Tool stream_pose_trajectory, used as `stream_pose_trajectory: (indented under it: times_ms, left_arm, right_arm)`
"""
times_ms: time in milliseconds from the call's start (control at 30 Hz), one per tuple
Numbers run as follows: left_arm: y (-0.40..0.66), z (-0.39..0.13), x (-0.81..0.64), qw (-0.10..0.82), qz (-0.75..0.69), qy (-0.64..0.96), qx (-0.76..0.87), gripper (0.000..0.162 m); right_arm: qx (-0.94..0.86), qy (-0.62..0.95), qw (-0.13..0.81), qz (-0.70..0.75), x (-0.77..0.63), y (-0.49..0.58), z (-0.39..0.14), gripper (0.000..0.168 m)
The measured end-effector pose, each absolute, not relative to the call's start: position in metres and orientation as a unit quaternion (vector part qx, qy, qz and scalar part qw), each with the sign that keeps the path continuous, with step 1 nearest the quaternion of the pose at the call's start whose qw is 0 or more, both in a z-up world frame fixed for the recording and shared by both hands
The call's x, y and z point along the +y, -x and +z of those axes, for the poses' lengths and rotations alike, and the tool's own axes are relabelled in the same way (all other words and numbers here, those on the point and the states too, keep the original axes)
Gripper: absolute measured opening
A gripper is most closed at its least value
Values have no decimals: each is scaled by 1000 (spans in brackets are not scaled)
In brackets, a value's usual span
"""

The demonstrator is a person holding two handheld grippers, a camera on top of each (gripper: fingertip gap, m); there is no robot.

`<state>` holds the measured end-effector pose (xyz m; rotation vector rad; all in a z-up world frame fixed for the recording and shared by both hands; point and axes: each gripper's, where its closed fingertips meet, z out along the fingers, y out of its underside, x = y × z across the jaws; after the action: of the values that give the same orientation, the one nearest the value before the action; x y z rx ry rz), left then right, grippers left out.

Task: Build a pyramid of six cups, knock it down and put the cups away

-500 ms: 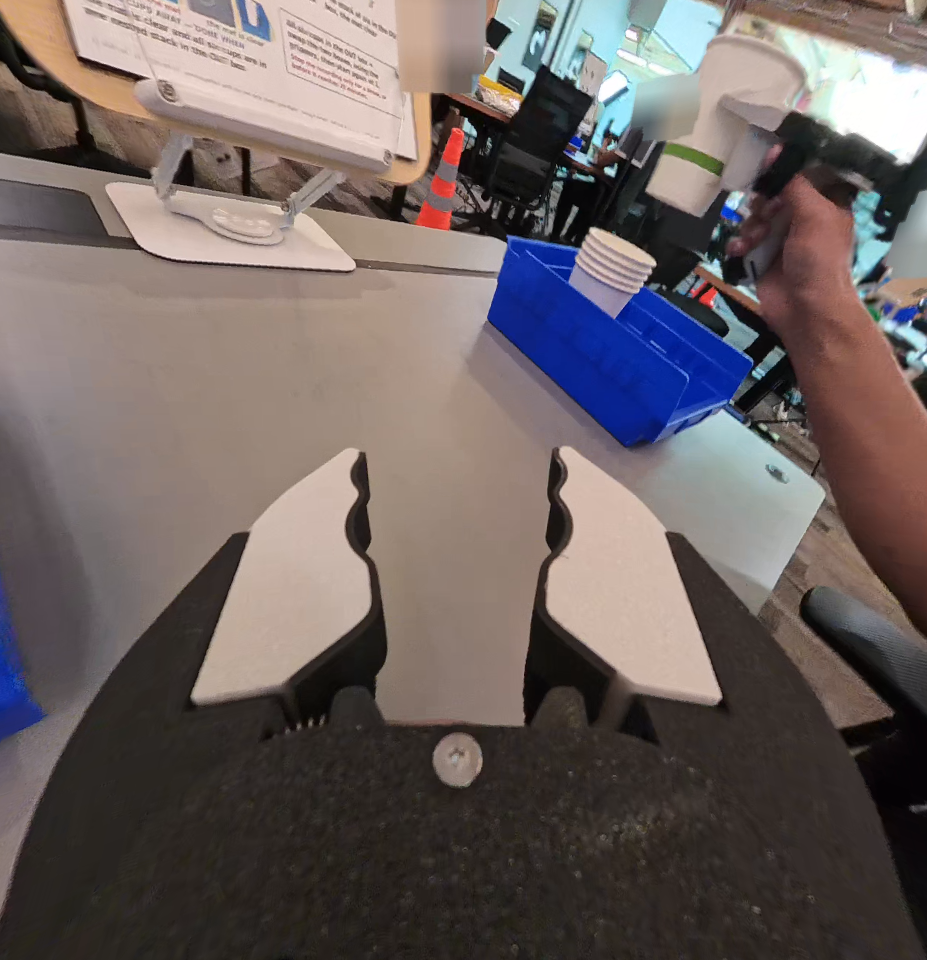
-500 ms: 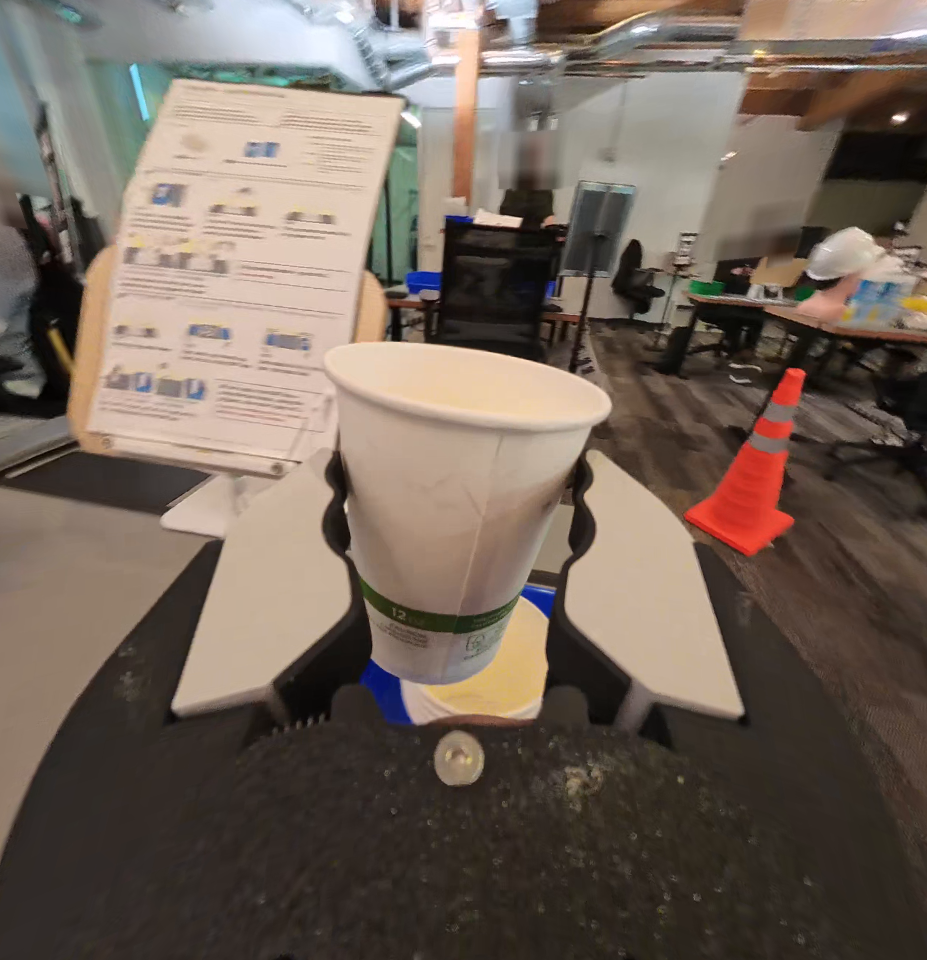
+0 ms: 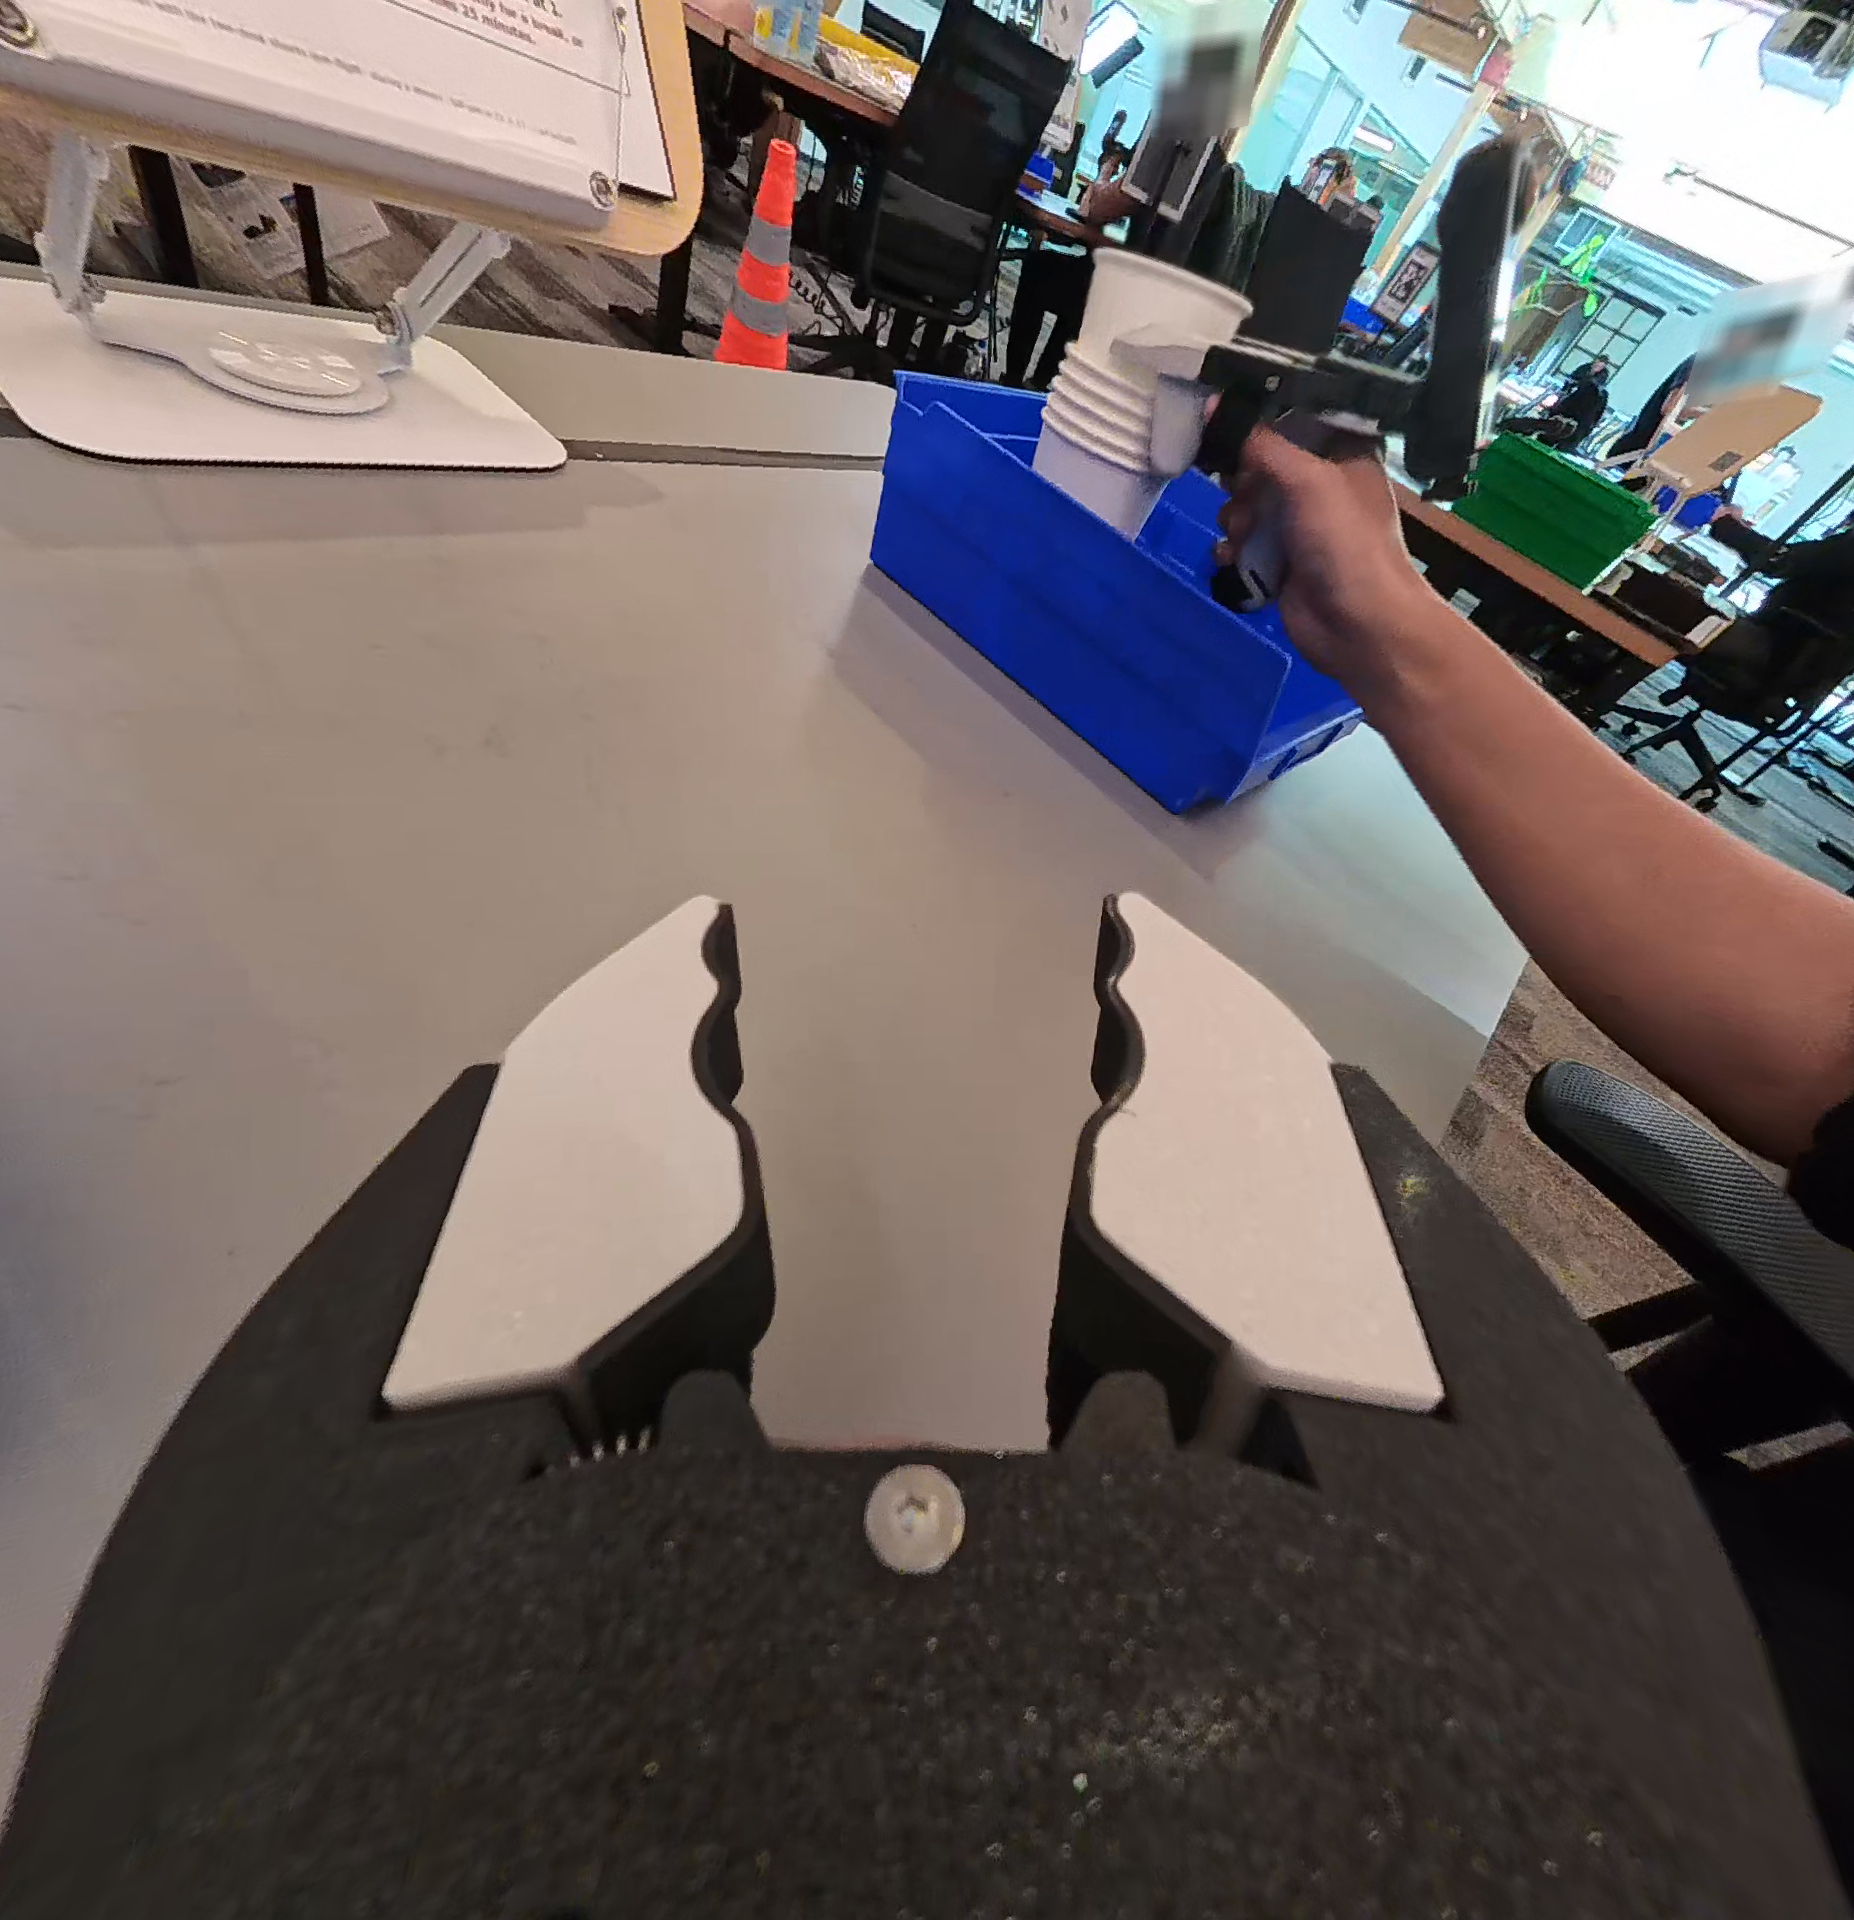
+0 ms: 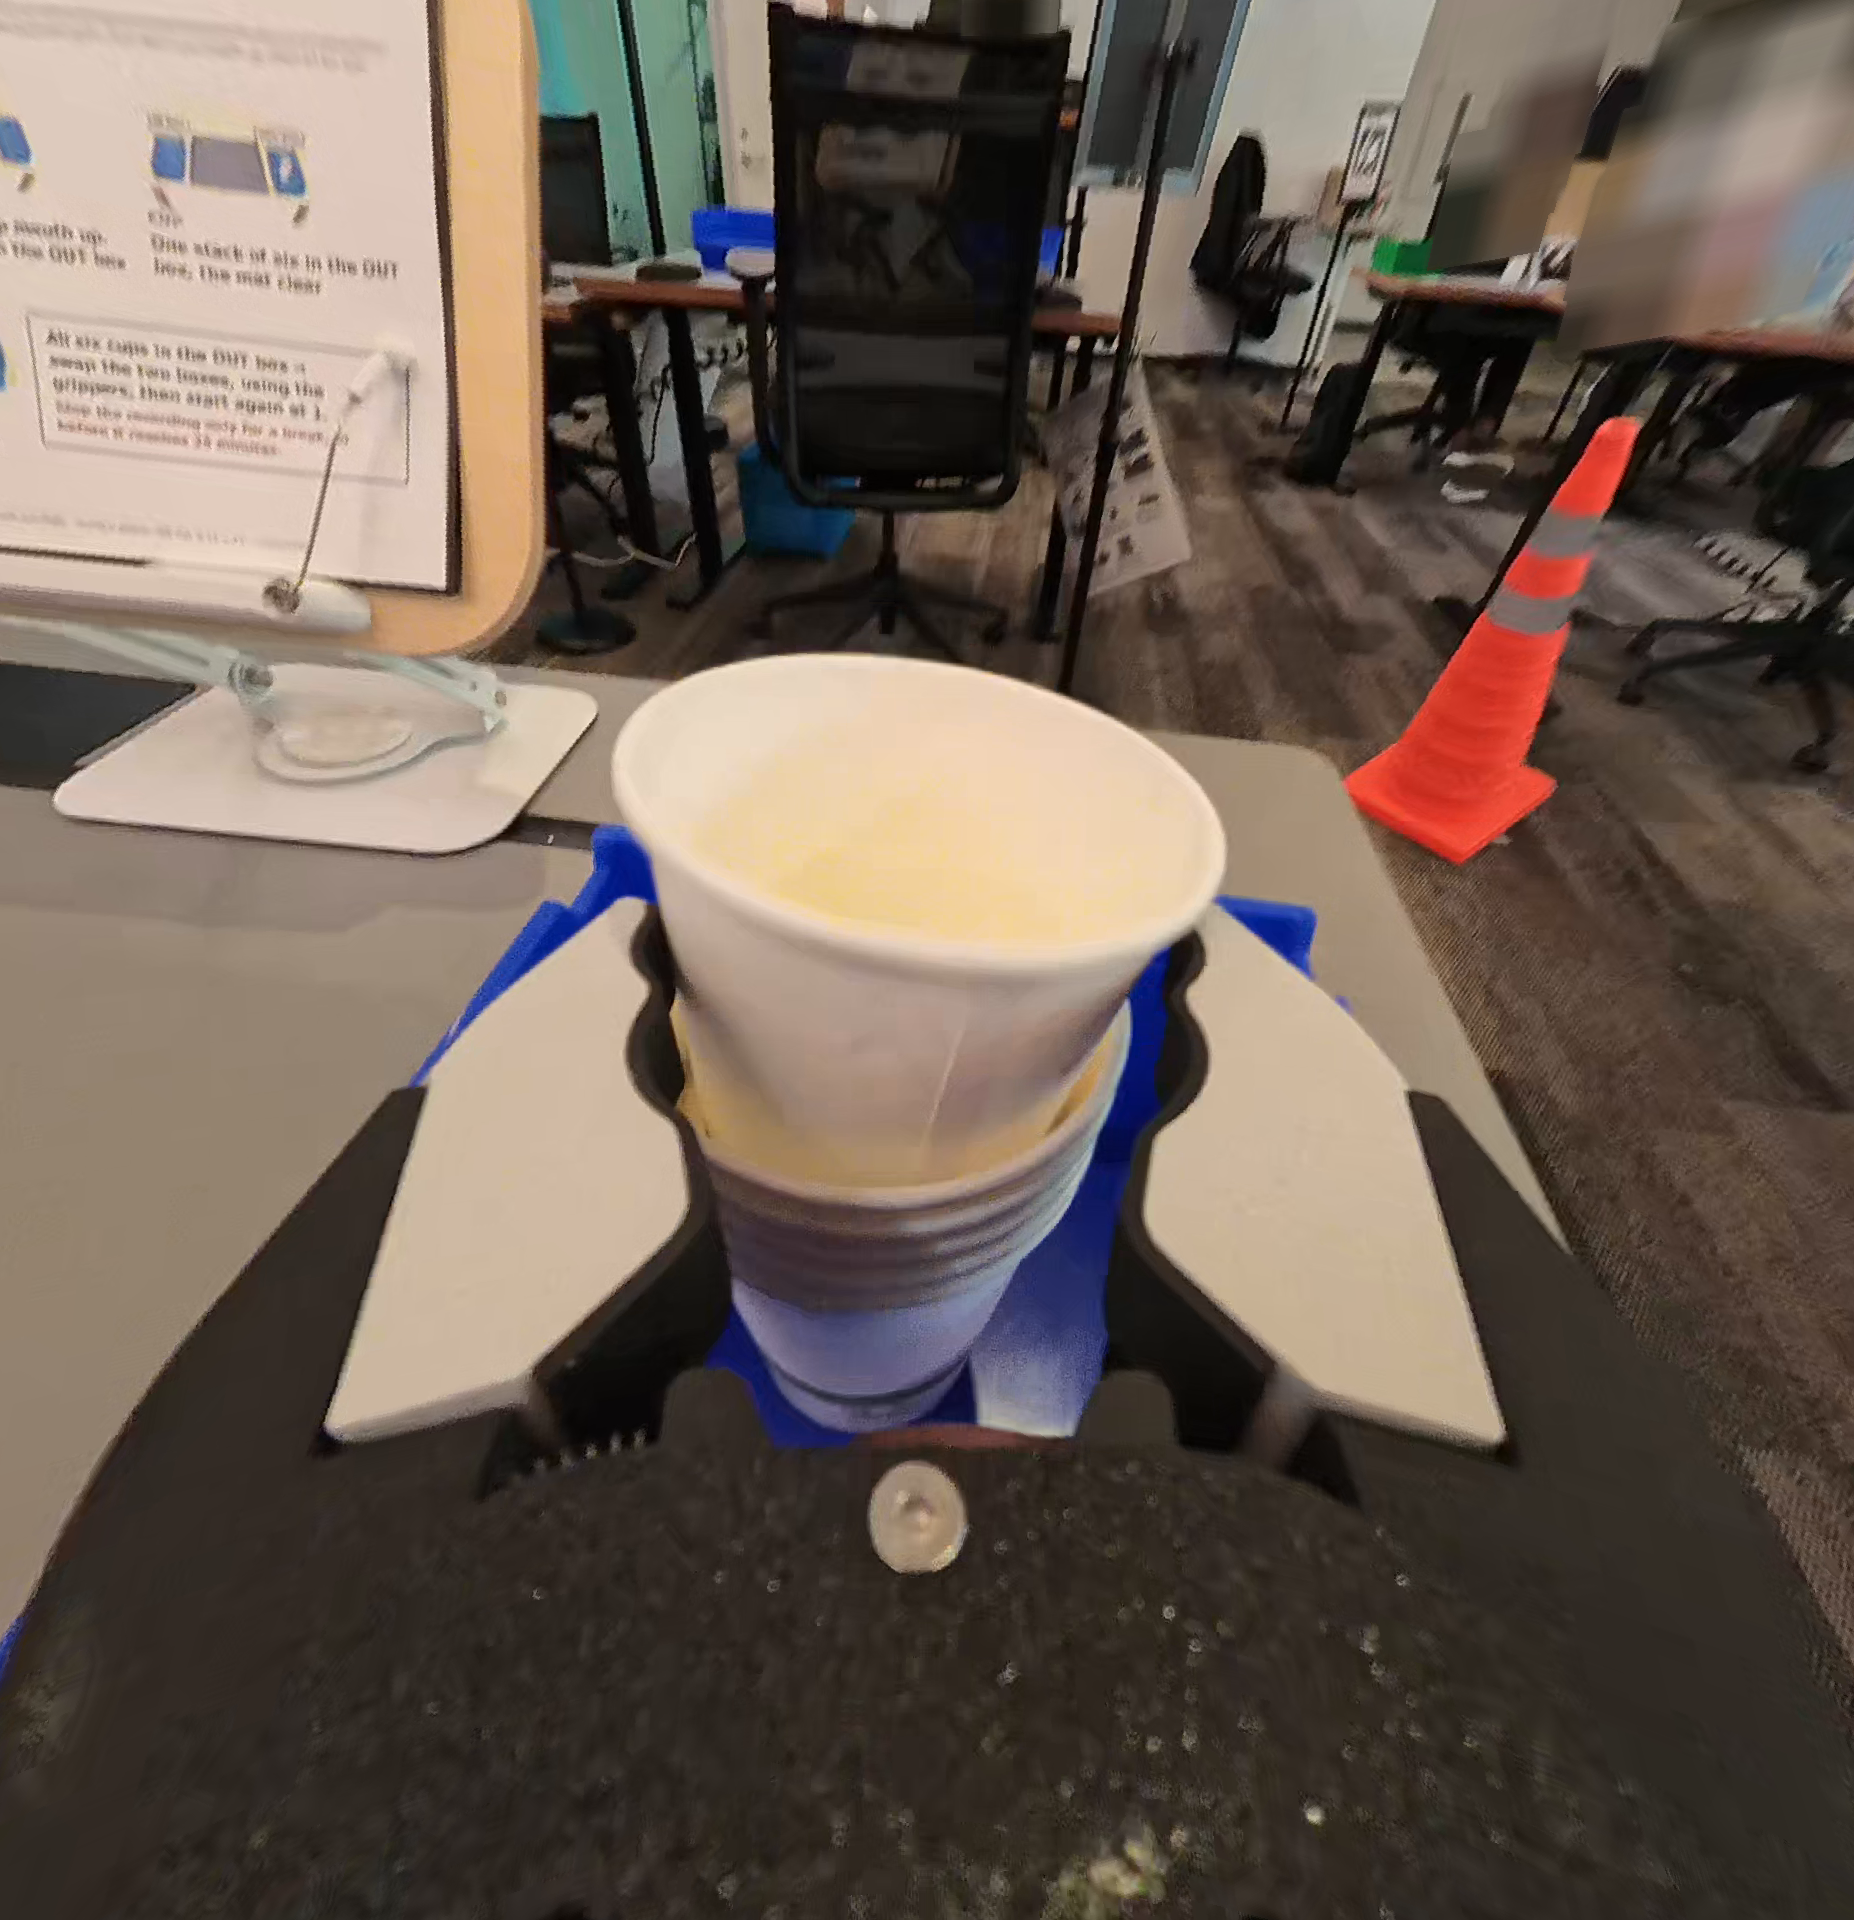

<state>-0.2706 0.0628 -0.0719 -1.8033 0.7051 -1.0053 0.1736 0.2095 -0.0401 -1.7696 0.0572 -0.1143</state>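
My right gripper [image 4: 918,930] is shut on a white paper cup [image 4: 902,997], mouth up. The cup's lower part sits nested in a stack of white cups [image 4: 881,1268] that stands in the blue bin [image 4: 1261,930]. In the left wrist view, the same cup [image 3: 1151,307] tops the stack [image 3: 1094,436] in the bin [image 3: 1058,623], with the right gripper [image 3: 1162,364] at its side, held by a hand. My left gripper [image 3: 918,914] is open and empty, low over the grey table [image 3: 435,727], well short of the bin.
A white stand holding an instruction sheet [image 3: 279,353] sits at the table's back left; it also shows in the right wrist view [image 4: 310,769]. An orange cone [image 4: 1494,665] and office chairs [image 4: 902,312] stand on the floor beyond. The person's forearm [image 3: 1629,883] crosses the table's right edge.
The right gripper has come down with the cup from high above the bin, and the cup now sits partly inside the stack. The left gripper has stayed open and shifted only slightly.
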Motion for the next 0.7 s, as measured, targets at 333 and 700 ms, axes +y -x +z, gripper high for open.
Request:
stream_pose_trajectory:
  times_ms: [333,700]
  left_arm:
    - [307,-73,92,530,-303,757,232,70]
    - [371,-66,84,590,-176,771,163,71]
  right_arm:
    - [-19,788,614,-55,160,-156,-33,106]
    - [21,755,652,-66,45,-91,-69,90]
